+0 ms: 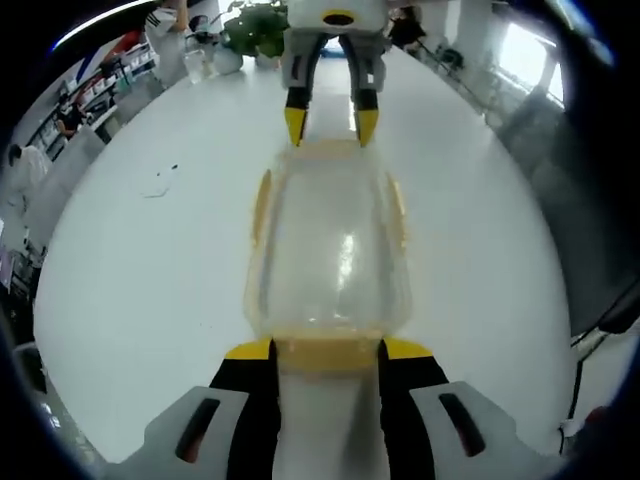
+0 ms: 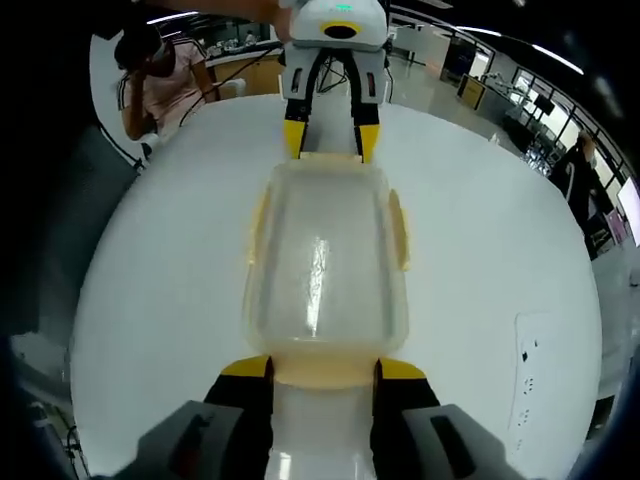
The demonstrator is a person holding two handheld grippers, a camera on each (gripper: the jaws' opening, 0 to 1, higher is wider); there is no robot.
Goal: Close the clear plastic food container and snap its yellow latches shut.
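The clear plastic container (image 1: 330, 250) lies lengthwise on the white table with its lid on. Yellow latches (image 1: 262, 205) stick out along both long sides. In the left gripper view my left gripper (image 1: 328, 352) is open, its yellow-tipped jaws flanking the near end latch (image 1: 326, 358). My right gripper (image 1: 331, 125) faces it at the far end, open too. In the right gripper view the container (image 2: 325, 265) runs away from my right gripper (image 2: 324, 368), whose jaws flank the end latch (image 2: 324, 374). The left gripper (image 2: 327, 140) stands at the opposite end. Whether the latches are snapped I cannot tell.
The round white table (image 1: 150, 270) has free room on all sides of the container. A small dark mark (image 1: 160, 182) lies at the left. Plants and a cup (image 1: 250, 35) stand at the far edge. A person (image 2: 165, 80) sits beyond the table.
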